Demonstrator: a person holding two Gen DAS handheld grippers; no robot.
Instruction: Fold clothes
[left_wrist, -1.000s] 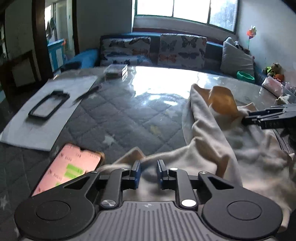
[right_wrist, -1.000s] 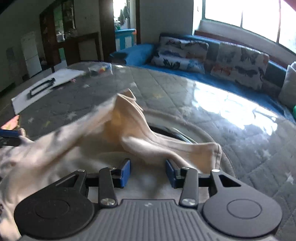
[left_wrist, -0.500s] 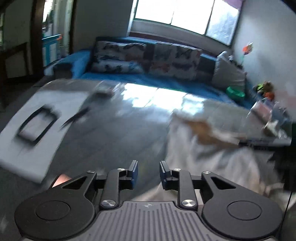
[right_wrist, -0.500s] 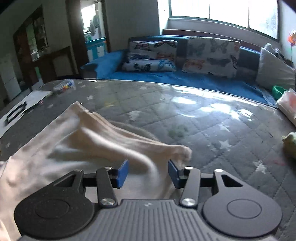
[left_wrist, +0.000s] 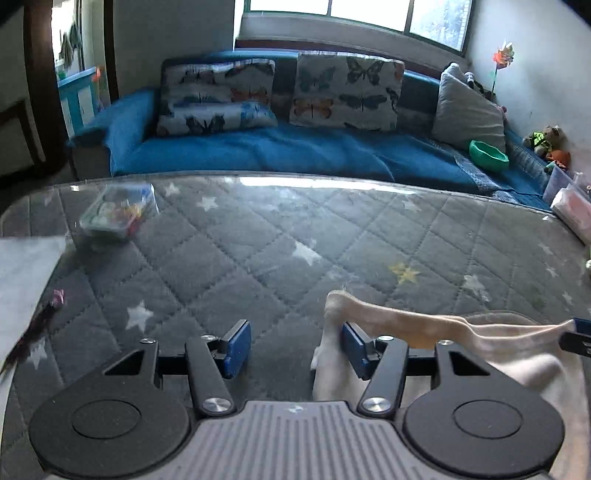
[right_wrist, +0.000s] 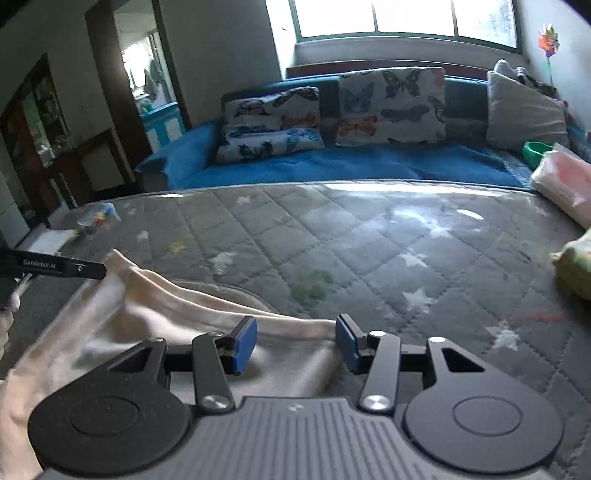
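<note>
A cream garment (right_wrist: 155, 317) lies crumpled on the grey quilted table (right_wrist: 369, 236). My right gripper (right_wrist: 295, 343) stands open over its near edge; the cloth lies flat below the blue pads, which do not press on it. My left gripper (left_wrist: 295, 347) has its jaws opening, with bare table between them. A fold of the garment (left_wrist: 406, 321) drapes over the outer side of its right finger and runs on to the right gripper's tip (left_wrist: 576, 332). In the right wrist view the left gripper's finger (right_wrist: 66, 267) sits beside the garment's raised corner.
A clear plastic box (left_wrist: 118, 214) of coloured bits, white paper (left_wrist: 26, 266) and a dark pen (left_wrist: 33, 332) lie at the table's left. A white-pink bag (right_wrist: 561, 181) and a yellow-green bundle (right_wrist: 574, 266) sit at its right edge. A blue sofa (left_wrist: 295, 151) stands behind.
My left gripper has swung across the table and let go of the garment as its jaws widened; the phone left its view. The right gripper rolled level and shifted along the garment.
</note>
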